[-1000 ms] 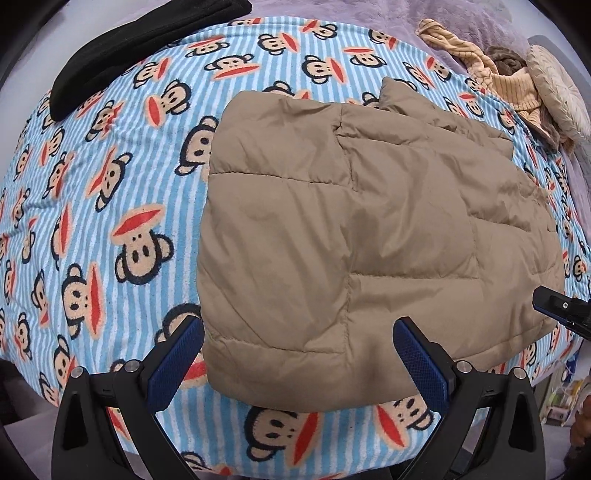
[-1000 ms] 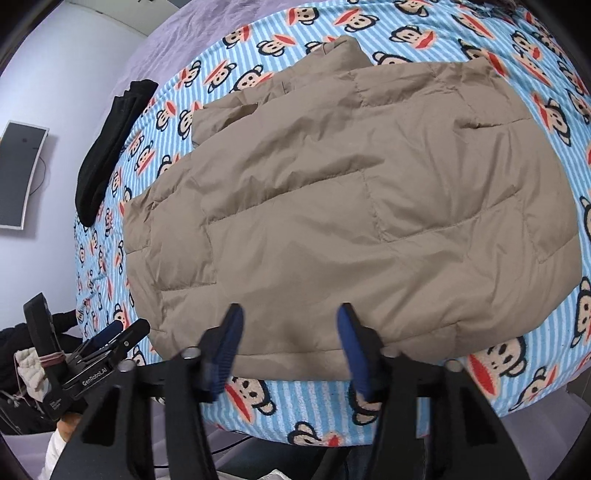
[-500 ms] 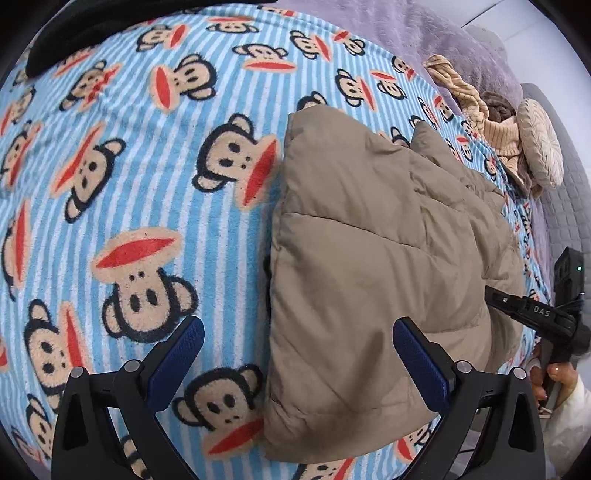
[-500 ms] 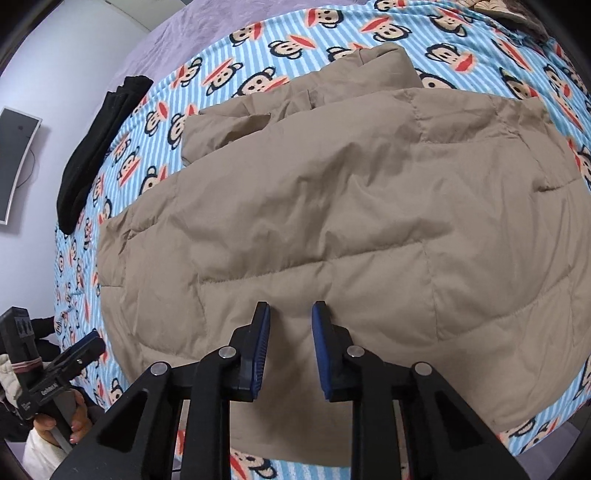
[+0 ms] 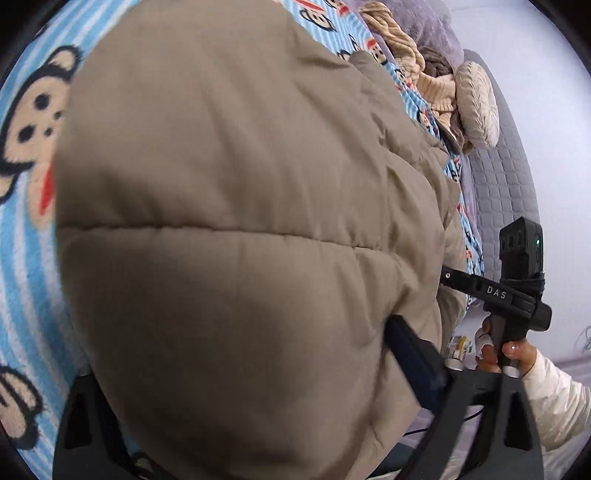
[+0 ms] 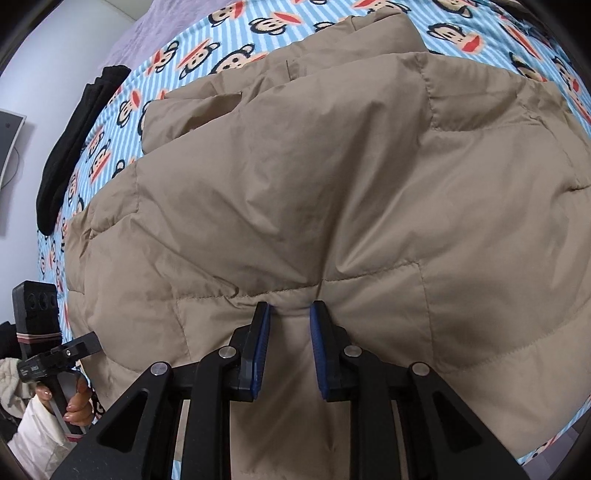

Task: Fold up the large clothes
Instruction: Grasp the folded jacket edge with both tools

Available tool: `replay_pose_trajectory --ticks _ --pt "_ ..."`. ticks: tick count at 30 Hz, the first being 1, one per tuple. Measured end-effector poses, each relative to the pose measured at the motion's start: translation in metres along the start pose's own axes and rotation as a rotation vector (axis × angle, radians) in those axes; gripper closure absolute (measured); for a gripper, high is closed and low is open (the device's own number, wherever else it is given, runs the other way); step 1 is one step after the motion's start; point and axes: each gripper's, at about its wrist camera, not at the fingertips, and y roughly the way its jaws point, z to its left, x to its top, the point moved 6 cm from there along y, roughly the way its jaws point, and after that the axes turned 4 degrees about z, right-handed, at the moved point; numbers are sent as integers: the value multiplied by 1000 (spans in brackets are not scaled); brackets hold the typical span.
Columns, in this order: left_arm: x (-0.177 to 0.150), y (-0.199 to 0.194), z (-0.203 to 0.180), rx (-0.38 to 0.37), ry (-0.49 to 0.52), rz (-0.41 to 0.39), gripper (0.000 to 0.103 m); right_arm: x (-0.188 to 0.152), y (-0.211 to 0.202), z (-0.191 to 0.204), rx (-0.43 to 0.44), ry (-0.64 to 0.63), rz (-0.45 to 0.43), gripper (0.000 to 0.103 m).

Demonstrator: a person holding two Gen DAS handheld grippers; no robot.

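A large tan quilted jacket (image 6: pixel 314 177) lies on a bed with a blue striped monkey-print blanket (image 6: pixel 258 22). My right gripper (image 6: pixel 290 308) is shut on the jacket's near hem, with a fold of fabric pinched between its blue pads. In the left wrist view the jacket (image 5: pixel 229 206) fills the frame and bulges between my left gripper's fingers (image 5: pixel 413 354); the left finger is hidden under the fabric, so the jaw state is unclear. The right gripper's body (image 5: pixel 495 295) shows at the jacket's right edge, and the left gripper's body (image 6: pixel 48 354) at the jacket's left corner.
A black garment (image 6: pixel 74 147) lies along the far left edge of the bed. A beige knit garment (image 5: pixel 406 55) and a round cream cushion (image 5: pixel 476 103) lie at the head end. A grey quilted surface (image 5: pixel 506 192) runs beside the bed.
My right gripper moved onto the near hem and closed on it. My left gripper moved in onto the jacket's left corner, which now covers most of its view.
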Motion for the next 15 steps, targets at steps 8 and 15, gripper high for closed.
replay_pose_trajectory --ticks 8,15 --pt "-8 -18 -25 -14 2 -8 74 6 -30 12 -37 -56 -60 79" --pt "-19 -47 -83 49 -5 -94 76 37 -40 1 -33 -96 -142 79"
